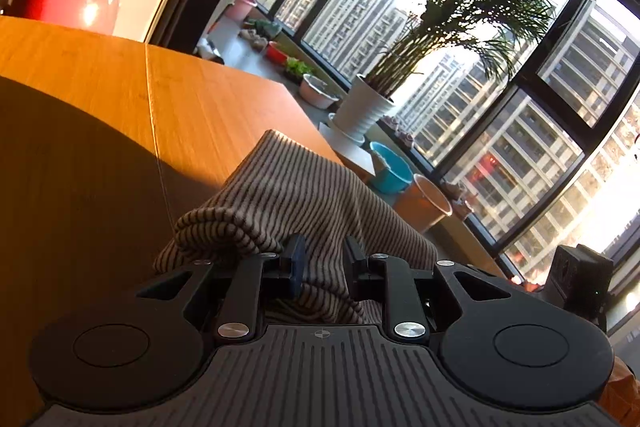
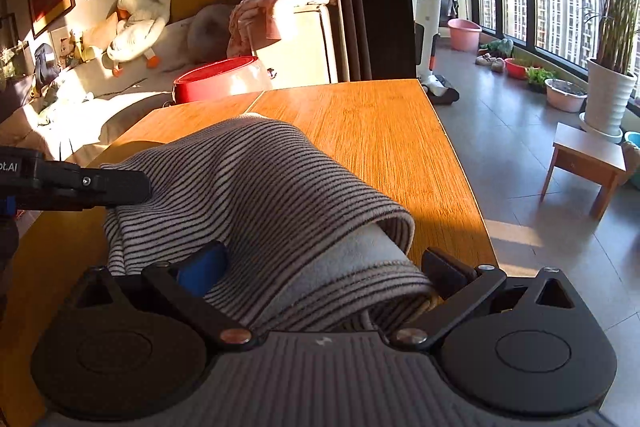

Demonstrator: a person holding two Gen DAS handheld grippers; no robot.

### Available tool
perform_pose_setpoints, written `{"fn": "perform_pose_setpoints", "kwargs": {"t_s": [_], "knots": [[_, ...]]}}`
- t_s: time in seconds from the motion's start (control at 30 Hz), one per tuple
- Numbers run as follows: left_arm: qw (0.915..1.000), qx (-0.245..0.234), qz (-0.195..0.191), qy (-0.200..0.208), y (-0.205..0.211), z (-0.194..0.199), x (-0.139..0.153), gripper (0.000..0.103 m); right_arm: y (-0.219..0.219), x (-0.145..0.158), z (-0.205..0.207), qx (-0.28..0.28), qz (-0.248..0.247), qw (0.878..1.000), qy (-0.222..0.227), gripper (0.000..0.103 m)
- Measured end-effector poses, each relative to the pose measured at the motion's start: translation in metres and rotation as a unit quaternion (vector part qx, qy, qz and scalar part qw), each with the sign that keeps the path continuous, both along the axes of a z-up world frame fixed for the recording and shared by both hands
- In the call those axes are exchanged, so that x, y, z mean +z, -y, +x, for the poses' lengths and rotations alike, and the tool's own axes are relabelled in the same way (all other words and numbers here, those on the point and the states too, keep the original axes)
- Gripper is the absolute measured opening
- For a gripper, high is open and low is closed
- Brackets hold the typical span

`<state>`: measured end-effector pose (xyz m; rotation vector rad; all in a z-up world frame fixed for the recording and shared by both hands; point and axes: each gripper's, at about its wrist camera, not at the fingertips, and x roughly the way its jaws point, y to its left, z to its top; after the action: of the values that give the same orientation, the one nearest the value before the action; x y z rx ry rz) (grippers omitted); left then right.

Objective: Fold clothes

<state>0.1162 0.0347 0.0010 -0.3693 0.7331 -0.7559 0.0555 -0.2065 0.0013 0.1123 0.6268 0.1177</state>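
I saw the left gripper (image 1: 323, 264) pinching the grey-and-black striped knit garment (image 2: 256, 187); the right gripper (image 2: 328, 269) spread wide, apparently just straddling its fold near the wooden tabletop's (image 2: 360, 123) right edge.

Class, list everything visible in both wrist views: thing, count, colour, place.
striped garment: one, grey-black, bunched on table
table: one, orange wood, centre
red basin: one, behind table
duck plush: one, white, on sofa
pink cloth: one, draped on cabinet
potted palm: one, white pot, by window
stool: one, wood, on floor
left gripper: black, shut on garment
right gripper: black, open around garment
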Motion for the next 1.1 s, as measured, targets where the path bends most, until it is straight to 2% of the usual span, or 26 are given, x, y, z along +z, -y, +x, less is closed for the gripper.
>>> {"fn": "perform_pose_setpoints", "kwargs": {"t_s": [0.1,0.3,0.4,0.47,0.53,0.6,0.67,0.73,0.8,0.93,1.03,1.07,1.1], "knots": [[0.9999,0.009,0.005,0.006,-0.006,0.003,0.002,0.024,-0.011,0.001,-0.014,-0.003,0.004,1.0,-0.006,0.103],[0.996,0.082,0.035,0.008,-0.026,0.014,0.009,0.022,-0.054,0.003,-0.035,0.047,-0.003,0.999,0.004,0.103],[0.9944,0.089,0.052,0.023,-0.025,0.002,0.02,0.028,-0.057,0.002,-0.031,0.06,0.014,0.998,0.0,0.103],[0.9929,0.095,0.061,0.039,-0.023,-0.008,0.029,0.038,-0.057,0.002,-0.031,0.058,0.016,0.998,-0.001,0.103],[0.9929,0.087,0.058,0.056,-0.019,-0.022,0.04,0.043,-0.058,0.002,-0.032,0.054,0.014,0.998,0.001,0.103],[0.9944,0.066,0.054,0.062,-0.013,-0.03,0.046,0.043,-0.058,0.002,-0.033,0.051,0.014,0.999,0.004,0.103],[0.9957,0.041,0.065,0.051,-0.003,-0.032,0.04,0.045,-0.057,0.002,-0.033,0.05,0.017,0.999,0.005,0.103],[0.9952,0.034,0.081,0.044,0.003,-0.029,0.028,0.043,-0.052,0.003,-0.032,0.052,0.027,0.998,0.005,0.103],[0.9954,0.035,0.077,0.044,0.001,-0.026,0.021,0.037,-0.048,0.01,-0.036,0.067,0.016,0.997,0.019,0.103],[0.9961,0.034,0.068,0.045,-0.002,-0.023,0.018,0.036,-0.039,0.036,-0.048,0.093,-0.021,0.993,0.07,0.103],[0.9962,0.035,0.063,0.049,-0.003,-0.022,0.015,0.036,-0.027,0.052,-0.048,0.094,-0.013,0.99,0.102,0.103],[0.9964,0.036,0.059,0.048,-0.004,-0.022,0.014,0.036,-0.027,0.052,-0.043,0.094,-0.008,0.991,0.098,0.099],[0.9966,0.036,0.057,0.048,-0.005,-0.022,0.014,0.036,-0.028,0.051,-0.039,0.095,-0.003,0.991,0.092,0.08]]}}
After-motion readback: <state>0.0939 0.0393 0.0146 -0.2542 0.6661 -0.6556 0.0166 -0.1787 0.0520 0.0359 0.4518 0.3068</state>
